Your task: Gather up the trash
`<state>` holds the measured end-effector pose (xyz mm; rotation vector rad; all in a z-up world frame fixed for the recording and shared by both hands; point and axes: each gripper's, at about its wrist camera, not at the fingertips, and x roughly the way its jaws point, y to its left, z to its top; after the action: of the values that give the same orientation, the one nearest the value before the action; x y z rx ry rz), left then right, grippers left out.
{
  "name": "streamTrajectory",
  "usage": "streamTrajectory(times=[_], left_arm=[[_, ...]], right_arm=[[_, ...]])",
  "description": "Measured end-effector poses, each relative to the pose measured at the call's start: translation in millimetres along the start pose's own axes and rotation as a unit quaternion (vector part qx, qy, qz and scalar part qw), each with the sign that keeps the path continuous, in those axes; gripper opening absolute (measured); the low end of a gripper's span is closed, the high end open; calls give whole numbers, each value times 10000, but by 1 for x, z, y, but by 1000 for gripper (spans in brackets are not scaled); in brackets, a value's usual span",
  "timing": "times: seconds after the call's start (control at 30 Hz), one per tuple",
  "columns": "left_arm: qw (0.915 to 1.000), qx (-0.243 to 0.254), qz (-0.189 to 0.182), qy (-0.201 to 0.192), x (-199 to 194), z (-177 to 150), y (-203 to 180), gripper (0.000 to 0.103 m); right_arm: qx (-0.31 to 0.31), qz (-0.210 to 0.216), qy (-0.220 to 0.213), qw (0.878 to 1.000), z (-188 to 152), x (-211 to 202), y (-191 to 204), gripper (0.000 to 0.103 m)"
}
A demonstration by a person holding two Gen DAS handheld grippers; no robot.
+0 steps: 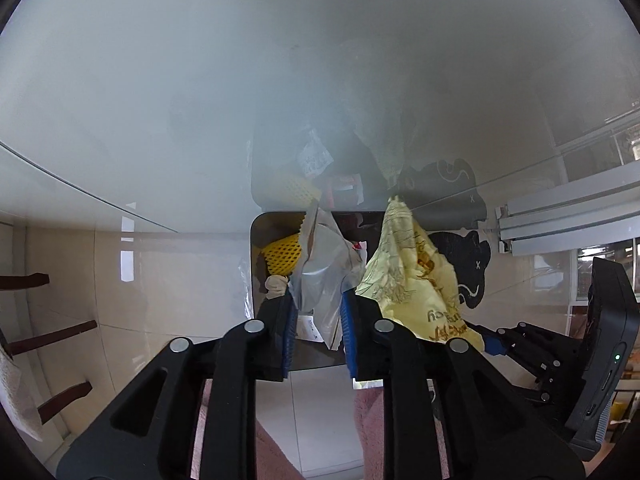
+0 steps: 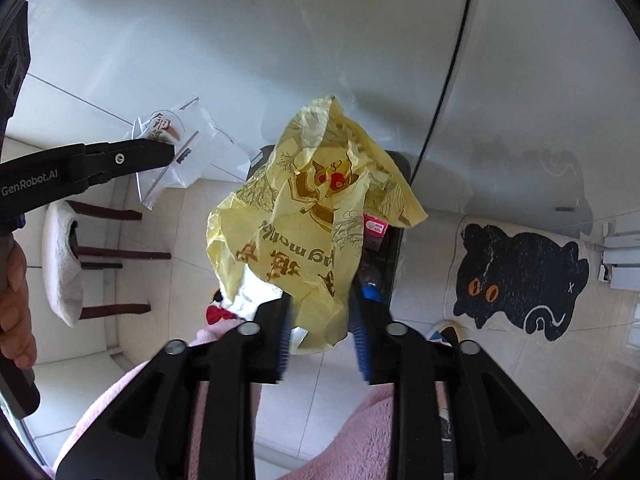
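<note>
Right wrist: trash over the bin (image 2: 398, 216).
Right hand-held gripper (image 2: 320, 320) spread around yellow wrapper (image 2: 304, 216); left hand-held gripper (image 1: 316, 320), at nine o'clock, spread around clear bag (image 1: 324, 264).

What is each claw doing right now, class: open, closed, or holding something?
Left claw: open, a clear plastic bag loose between its pads.
Right claw: open, a yellow wrapper between its pads, not pinched.

Two grippers (image 1: 316, 320) (image 2: 322, 320), two wrappers (image 1: 324, 276) (image 2: 308, 216), one bin (image 1: 256, 240), one cat mat (image 2: 520, 276)
</note>
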<state>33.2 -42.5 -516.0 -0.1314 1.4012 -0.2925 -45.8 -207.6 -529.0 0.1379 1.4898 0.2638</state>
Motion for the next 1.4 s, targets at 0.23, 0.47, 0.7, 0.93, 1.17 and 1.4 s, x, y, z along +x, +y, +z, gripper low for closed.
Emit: streamTrajectory(times=[0.23,0.47,0.7,0.93,1.17,1.4], left_arm=[[9996,-128,142,-186,-12,2,5,77],[9989,-222,134,-390,-39,-7,3,95],[9972,22,135,-742,-99,-10,-20,95],[9906,187,178,-1341,-183,-13,-44,95],[9807,553,191,-1867,-264,-8,-70,95],[9722,340,143,-2314,-340,9,-76,95]], right_arm=[[-18,-197,-162,9997,5,-5,2,91],[-38,-172,-302,9994,1,-33,4,100],[-207,-95,-765,9968,1,-96,13,100],[-506,-427,-1242,9900,7,-175,30,100],[-995,-870,-1800,9747,21,-260,48,100],[-433,-414,-2228,9730,43,-339,52,100]])
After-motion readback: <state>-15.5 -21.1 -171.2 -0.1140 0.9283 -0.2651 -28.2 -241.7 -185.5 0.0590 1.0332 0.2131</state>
